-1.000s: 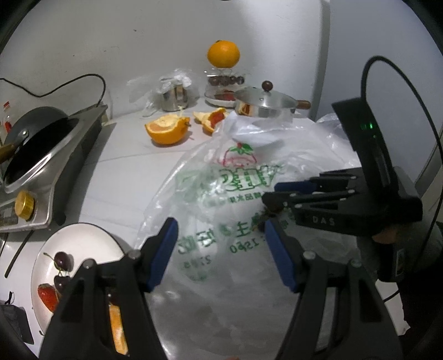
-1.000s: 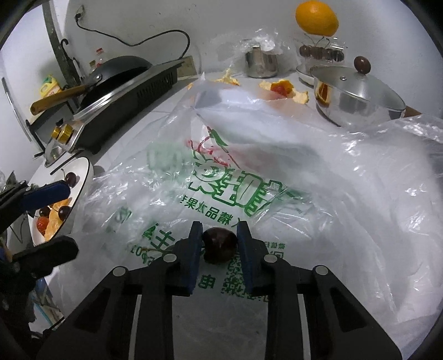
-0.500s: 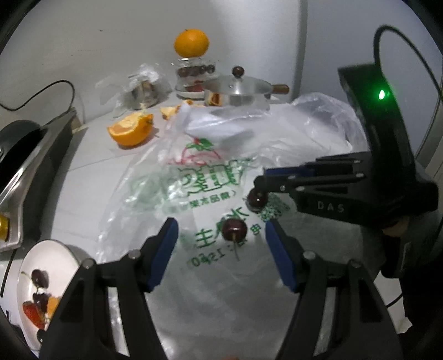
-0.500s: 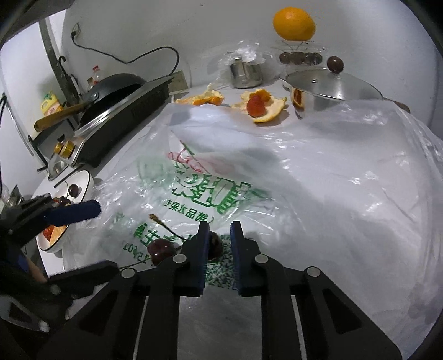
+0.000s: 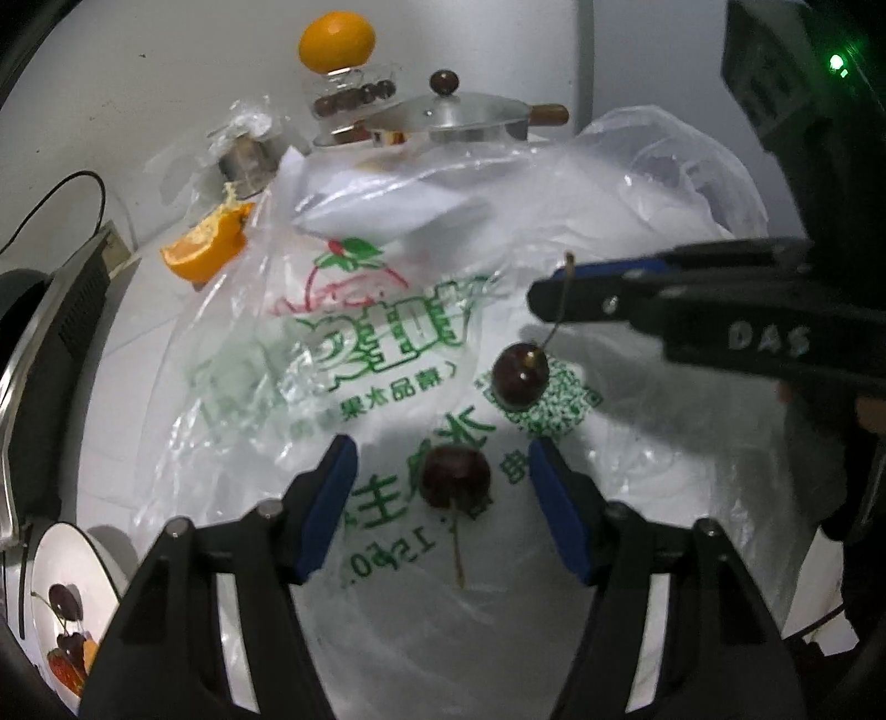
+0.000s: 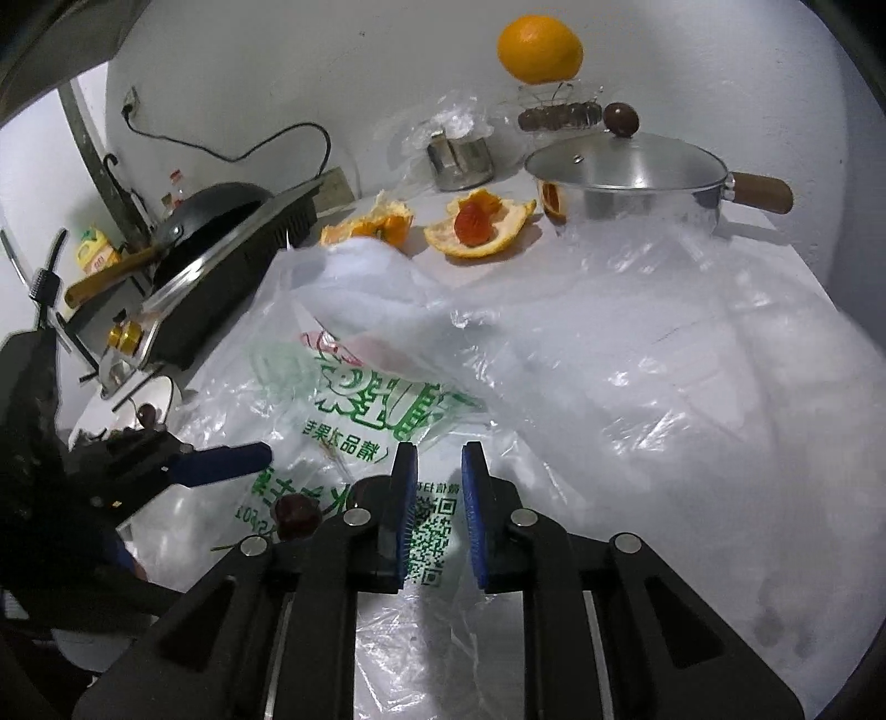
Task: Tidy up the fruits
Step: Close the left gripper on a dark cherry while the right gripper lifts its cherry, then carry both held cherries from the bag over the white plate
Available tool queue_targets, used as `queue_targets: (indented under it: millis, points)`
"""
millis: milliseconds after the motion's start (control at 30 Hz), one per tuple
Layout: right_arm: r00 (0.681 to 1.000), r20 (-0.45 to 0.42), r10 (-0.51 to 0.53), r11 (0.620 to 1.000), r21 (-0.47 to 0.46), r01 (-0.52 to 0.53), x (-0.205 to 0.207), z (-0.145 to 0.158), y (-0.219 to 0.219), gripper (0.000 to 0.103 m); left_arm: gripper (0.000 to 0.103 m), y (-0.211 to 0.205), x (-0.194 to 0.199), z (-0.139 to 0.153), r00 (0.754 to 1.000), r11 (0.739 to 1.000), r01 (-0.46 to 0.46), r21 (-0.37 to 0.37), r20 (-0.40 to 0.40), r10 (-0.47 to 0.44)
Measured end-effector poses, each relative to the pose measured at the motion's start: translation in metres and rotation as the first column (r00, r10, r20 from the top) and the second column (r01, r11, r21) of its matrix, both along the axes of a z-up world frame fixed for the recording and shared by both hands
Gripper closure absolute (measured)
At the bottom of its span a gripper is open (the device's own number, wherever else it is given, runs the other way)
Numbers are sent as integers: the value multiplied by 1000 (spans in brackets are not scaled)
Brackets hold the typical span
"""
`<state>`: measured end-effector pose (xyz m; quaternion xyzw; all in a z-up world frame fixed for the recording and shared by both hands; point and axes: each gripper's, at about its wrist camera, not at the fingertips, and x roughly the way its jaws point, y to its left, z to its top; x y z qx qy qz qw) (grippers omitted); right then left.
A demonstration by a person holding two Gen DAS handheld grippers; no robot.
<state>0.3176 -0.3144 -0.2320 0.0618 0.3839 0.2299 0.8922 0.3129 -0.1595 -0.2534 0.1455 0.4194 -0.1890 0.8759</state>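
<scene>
Two dark cherries lie on a clear plastic bag (image 5: 387,332) printed with green characters. The near cherry (image 5: 457,476) sits between the wide-open fingers of my left gripper (image 5: 440,487), stem toward me. The far cherry (image 5: 519,374) lies just below my right gripper (image 5: 545,302), stem up across its finger. In the right wrist view my right gripper (image 6: 437,487) is slightly open and empty; one cherry (image 6: 298,512) lies to its left, the other (image 6: 368,490) shows behind its left finger. A white plate (image 5: 66,603) with cherries and fruit pieces is at lower left.
A whole orange (image 6: 540,49) sits on a glass stand at the back. Orange halves and peel (image 6: 479,224) lie by a lidded steel pot (image 6: 626,171). A stove with a black pan (image 6: 221,232) stands at the left. A steel cup (image 6: 459,158) is at the back.
My right gripper let go of its cherry, opened slightly and rose; that cherry now lies on the bag. My left gripper moved forward around the near cherry.
</scene>
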Motion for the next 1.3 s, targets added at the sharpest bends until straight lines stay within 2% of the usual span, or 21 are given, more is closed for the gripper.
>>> queue_targets:
  millis: [200,300,567,733,1133,1167,1200,1300]
  points:
    - [1000,7,27,999,-17,-27,-8,4,-2,69,63,2,2,-6,1000,1000,6,-8,-14,-6]
    - [999,2,40,998,-41,-40,-14,3,1,68,75,5,1,-5,999,999,19,-29,-25,-19]
    - [998,-12,69,995,-65,-70,-19,2,13,68,76,12,-5,2,1000,997,24,-79,-18,-25]
    - [997,-29,78,993,-85,-80,-16,-4,26,62,76,19,-12,15,1000,995,20,-94,8,-20]
    - [996,-49,76,981,-176,-83,-18,-14,45,62,76,34,-24,36,999,992,8,-129,50,-2]
    - [996,-43,77,979,-187,-84,-19,-14,46,64,76,35,-25,36,999,991,7,-131,51,-1]
    - [996,-40,80,978,-192,-86,-20,-15,47,73,76,36,-26,37,999,991,6,-133,54,1]
    - [996,-31,79,974,-212,-84,-22,-14,50,73,76,40,-30,41,998,990,4,-141,63,5]
